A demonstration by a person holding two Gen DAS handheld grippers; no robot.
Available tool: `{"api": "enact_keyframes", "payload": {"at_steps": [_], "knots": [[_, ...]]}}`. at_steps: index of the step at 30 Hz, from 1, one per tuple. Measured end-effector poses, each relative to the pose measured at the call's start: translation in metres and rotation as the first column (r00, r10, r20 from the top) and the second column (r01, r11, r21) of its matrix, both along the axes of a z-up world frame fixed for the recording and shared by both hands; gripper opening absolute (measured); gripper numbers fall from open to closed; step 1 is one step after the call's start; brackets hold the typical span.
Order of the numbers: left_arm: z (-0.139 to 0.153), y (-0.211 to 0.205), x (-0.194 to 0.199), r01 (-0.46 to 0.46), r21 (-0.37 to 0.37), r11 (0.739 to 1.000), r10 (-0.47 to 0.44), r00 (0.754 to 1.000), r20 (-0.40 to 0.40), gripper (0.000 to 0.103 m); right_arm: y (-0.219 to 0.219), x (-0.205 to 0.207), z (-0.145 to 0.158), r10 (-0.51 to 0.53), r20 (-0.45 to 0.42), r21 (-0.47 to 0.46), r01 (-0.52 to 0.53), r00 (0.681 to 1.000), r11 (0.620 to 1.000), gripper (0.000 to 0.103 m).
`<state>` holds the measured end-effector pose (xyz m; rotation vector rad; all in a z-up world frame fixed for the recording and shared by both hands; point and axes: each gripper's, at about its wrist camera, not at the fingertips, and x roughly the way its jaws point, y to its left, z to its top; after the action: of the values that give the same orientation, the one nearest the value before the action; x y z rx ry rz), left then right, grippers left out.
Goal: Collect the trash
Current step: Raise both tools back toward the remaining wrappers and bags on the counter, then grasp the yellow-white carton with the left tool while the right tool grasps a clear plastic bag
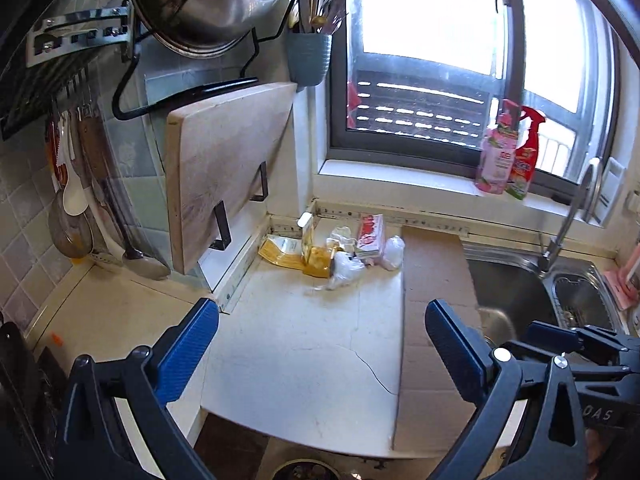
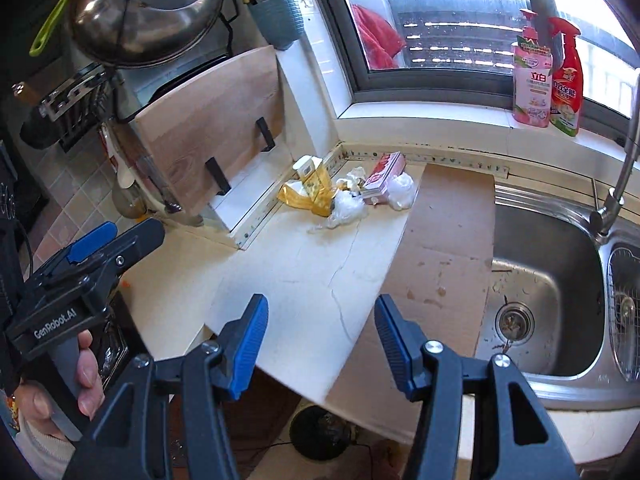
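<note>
- The left gripper is carried with its blue pads spread to the full width; nothing lies between them, and the wide setting is judged to suit bulky, crumpled items
- The right gripper is held partly spread, with a clear gap between its pads and nothing pinched; it is aimed down across the counter edge
- The left tool is seen from the right wrist view to be gripped by a hand around its handle
- Both tools are kept above the near edge of the white counter, well apart from the trash, so an approach is judged to be the step in hand
- The trash pile is gathered in the far corner of the counter, below the window sill: a yellow packet, crumpled clear plastic and a pink carton, touching one another
- A sheet of cardboard is laid between counter and sink, apparently as a bridge over the gap
- A dark bin stands on the floor below the counter edge, presumably the drop point
</note>
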<state>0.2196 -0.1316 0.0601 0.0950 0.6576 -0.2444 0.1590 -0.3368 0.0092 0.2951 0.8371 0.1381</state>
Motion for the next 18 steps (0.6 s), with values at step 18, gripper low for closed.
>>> {"api": "enact_keyframes", "payload": {"at_steps": [18], "knots": [[-0.095,-0.054,0.177,-0.117,0.106,0.987,0.126,0.989,-0.077,0.102,-0.087,0.179,-0.061,-0.009,-0.126,0.084,0.02,0.992,0.996,0.056]]}}
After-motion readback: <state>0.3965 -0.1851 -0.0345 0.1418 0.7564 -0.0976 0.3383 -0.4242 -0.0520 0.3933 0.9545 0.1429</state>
